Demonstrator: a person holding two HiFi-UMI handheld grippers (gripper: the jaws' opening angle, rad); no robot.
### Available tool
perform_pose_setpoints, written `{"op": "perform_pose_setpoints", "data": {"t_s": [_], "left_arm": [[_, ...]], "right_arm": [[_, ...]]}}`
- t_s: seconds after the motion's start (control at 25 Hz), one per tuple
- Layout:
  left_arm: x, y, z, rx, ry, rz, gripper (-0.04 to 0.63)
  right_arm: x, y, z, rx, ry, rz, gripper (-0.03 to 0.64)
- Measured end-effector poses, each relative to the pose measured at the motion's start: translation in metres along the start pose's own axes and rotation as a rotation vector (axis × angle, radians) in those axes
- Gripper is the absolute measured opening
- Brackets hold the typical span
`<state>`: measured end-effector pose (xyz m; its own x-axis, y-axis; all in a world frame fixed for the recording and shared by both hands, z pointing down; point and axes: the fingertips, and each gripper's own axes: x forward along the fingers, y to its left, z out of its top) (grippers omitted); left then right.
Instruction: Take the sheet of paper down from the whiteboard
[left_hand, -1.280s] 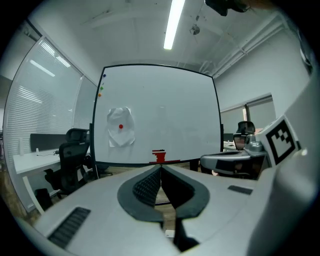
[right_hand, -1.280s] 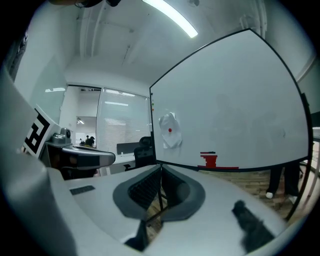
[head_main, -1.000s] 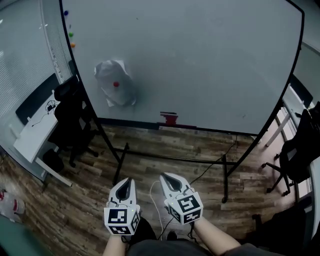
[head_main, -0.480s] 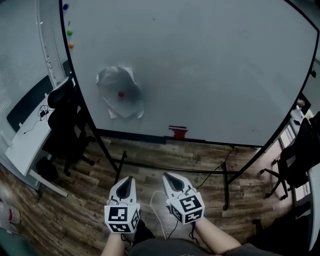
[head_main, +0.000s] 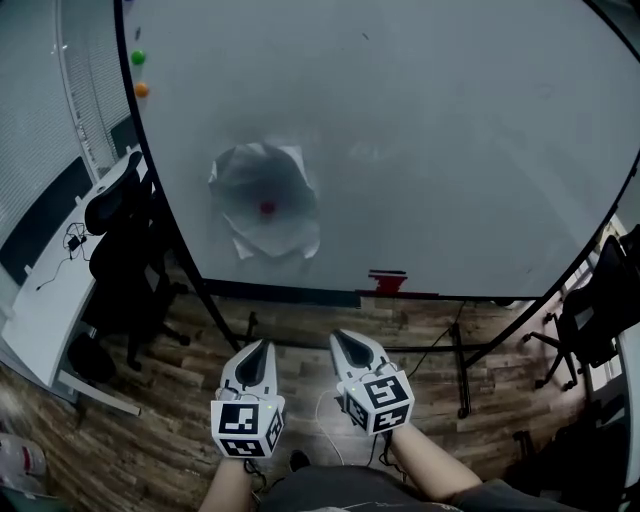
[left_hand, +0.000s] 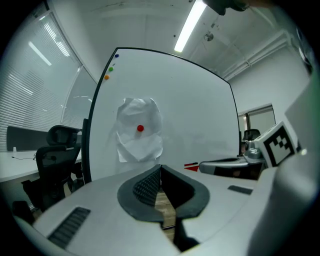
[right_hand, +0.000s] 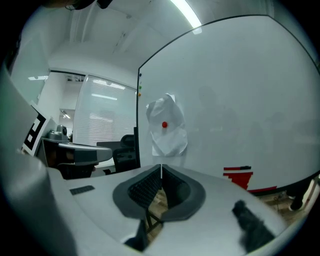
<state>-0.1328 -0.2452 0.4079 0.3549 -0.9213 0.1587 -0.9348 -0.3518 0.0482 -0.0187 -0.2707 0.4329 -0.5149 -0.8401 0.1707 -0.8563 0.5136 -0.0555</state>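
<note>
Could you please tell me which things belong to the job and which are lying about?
Job: crumpled white sheet of paper; round red magnet pinning it; large whiteboard; left gripper; right gripper.
Lying about: green magnet; orange magnet; red eraser-like block; black office chair.

Right tongs (right_hand: 161, 167) closed and empty, crumpled paper (right_hand: 169, 137) under red magnet (right_hand: 164, 125), on whiteboard (right_hand: 240, 100)

Left gripper (head_main: 262, 347), right gripper (head_main: 341, 338): pale grey teardrop-shaped plastic shells, jaws lined with dark ribbed rubber. Black-and-white square-marker left cube (head_main: 247, 428), right cube (head_main: 385, 402) at rear. Dark fabric garment (head_main: 340, 492) below.
</note>
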Motion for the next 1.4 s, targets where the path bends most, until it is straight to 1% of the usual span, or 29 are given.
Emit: {"op": "perform_pose_setpoints", "data": {"t_s": [0.2, 0.32, 0.48, 0.64, 0.88, 1.12, 1.28, 1.4], "left_arm": [[0.017, 0.033, 0.0, 0.0, 0.002, -0.048, 0.015], [0.028, 0.047, 0.002, 0.003, 0.002, -0.062, 0.014], [0.041, 0.049, 0.006, -0.006, -0.001, -0.083, 0.015], [0.057, 0.051, 0.01, 0.001, 0.001, -0.09, 0.015], [0.078, 0.058, 0.019, 0.006, -0.004, -0.066, 0.014], [0.102, 0.063, 0.027, 0.014, -0.008, -0.046, 0.015], [0.116, 0.067, 0.03, 0.012, -0.011, -0.033, 0.015], [0.124, 0.07, 0.035, 0.014, -0.02, -0.023, 0.015]], "right_arm": [[0.031, 0.008, -0.002, 0.004, 0.018, -0.062, 0.023], [0.041, 0.009, 0.0, 0.0, 0.024, -0.082, 0.024], [0.053, -0.002, 0.003, -0.002, 0.034, -0.107, 0.024], [0.07, -0.019, 0.006, 0.015, 0.031, -0.123, 0.025], [0.097, -0.04, 0.009, 0.036, 0.031, -0.117, 0.024], [0.121, -0.053, 0.016, 0.049, 0.03, -0.098, 0.025], [0.135, -0.056, 0.021, 0.066, 0.022, -0.066, 0.025], [0.144, -0.063, 0.023, 0.08, 0.022, -0.063, 0.028]]}}
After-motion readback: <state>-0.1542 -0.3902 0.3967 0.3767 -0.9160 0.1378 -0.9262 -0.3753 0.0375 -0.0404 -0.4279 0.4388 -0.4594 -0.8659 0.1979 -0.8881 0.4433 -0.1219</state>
